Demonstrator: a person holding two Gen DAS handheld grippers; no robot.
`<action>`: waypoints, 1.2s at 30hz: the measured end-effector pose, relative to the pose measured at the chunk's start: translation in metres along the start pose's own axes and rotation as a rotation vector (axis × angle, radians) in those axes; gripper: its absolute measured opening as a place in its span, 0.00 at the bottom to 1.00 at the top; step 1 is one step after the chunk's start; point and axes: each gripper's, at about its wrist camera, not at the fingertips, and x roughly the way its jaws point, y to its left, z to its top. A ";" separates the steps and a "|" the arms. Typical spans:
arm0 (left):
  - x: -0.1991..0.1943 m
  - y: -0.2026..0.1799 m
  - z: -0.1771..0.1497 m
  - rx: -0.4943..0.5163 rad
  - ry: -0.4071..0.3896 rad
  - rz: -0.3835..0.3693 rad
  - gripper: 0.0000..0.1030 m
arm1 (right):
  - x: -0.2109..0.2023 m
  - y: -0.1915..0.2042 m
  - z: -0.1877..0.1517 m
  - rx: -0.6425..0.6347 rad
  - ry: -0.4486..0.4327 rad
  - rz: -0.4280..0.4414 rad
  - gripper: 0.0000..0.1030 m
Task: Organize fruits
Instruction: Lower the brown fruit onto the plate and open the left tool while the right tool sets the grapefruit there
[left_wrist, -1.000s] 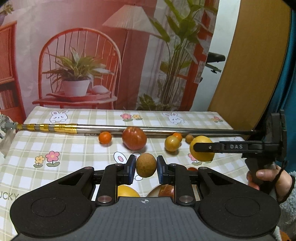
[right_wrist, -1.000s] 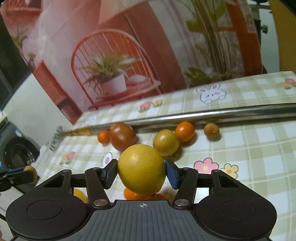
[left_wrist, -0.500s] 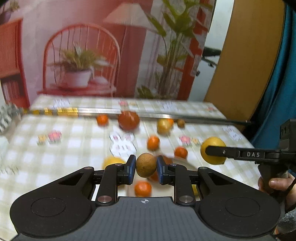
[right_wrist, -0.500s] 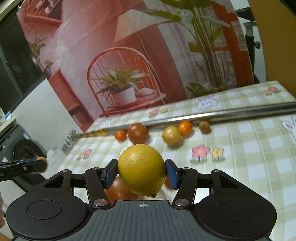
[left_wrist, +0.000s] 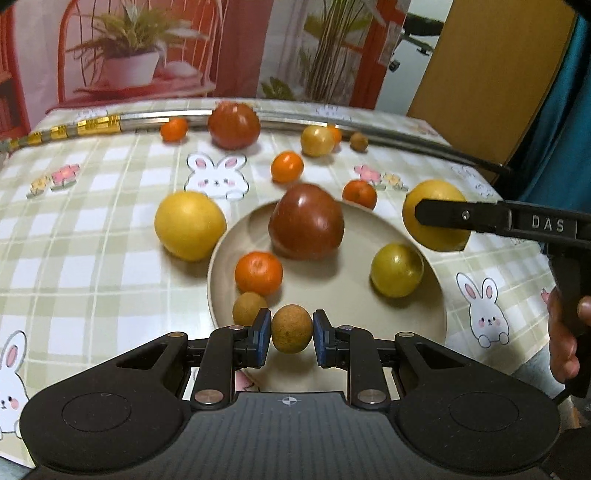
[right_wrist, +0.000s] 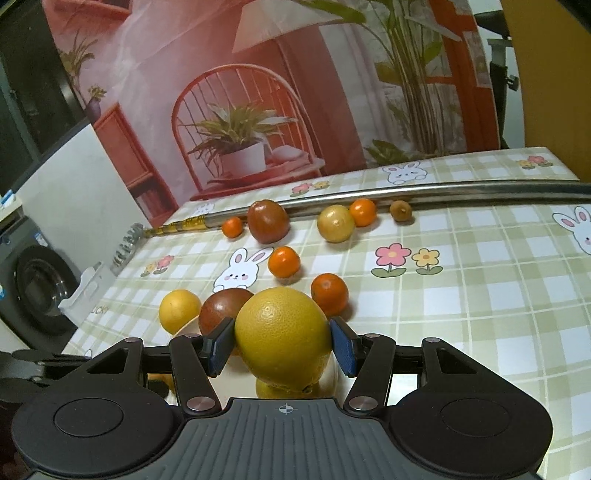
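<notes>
My left gripper (left_wrist: 290, 335) is shut on a small brown fruit (left_wrist: 291, 328), held above the near rim of a beige plate (left_wrist: 430, 317). The plate holds a dark red fruit (left_wrist: 306, 221), an orange (left_wrist: 258, 272), a yellow-green fruit (left_wrist: 396, 270) and another small brown fruit (left_wrist: 244, 313). My right gripper (right_wrist: 282, 341) is shut on a large yellow citrus (right_wrist: 282, 336), which also shows at the plate's right edge in the left wrist view (left_wrist: 436, 220). The plate is mostly hidden under it in the right wrist view.
Loose fruit lies on the checked tablecloth: a yellow citrus (left_wrist: 189, 225) left of the plate, oranges (left_wrist: 287, 167) (left_wrist: 359, 193), and a back row along a metal rod (left_wrist: 280, 119) with a red fruit (left_wrist: 233, 124). A hand (left_wrist: 565, 343) holds the right gripper.
Both grippers have tilted down and moved over the plate, each still holding its fruit. The plate and its fruit have come into the left wrist view.
</notes>
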 end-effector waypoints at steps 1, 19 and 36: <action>0.002 0.000 -0.001 0.001 0.006 0.000 0.25 | 0.002 -0.001 0.000 0.001 0.003 0.000 0.50; 0.013 0.002 -0.007 0.020 0.025 0.065 0.25 | 0.055 0.016 0.012 -0.136 0.111 -0.004 0.50; 0.007 0.001 -0.010 0.007 -0.004 0.080 0.27 | 0.062 0.022 0.010 -0.179 0.106 -0.021 0.49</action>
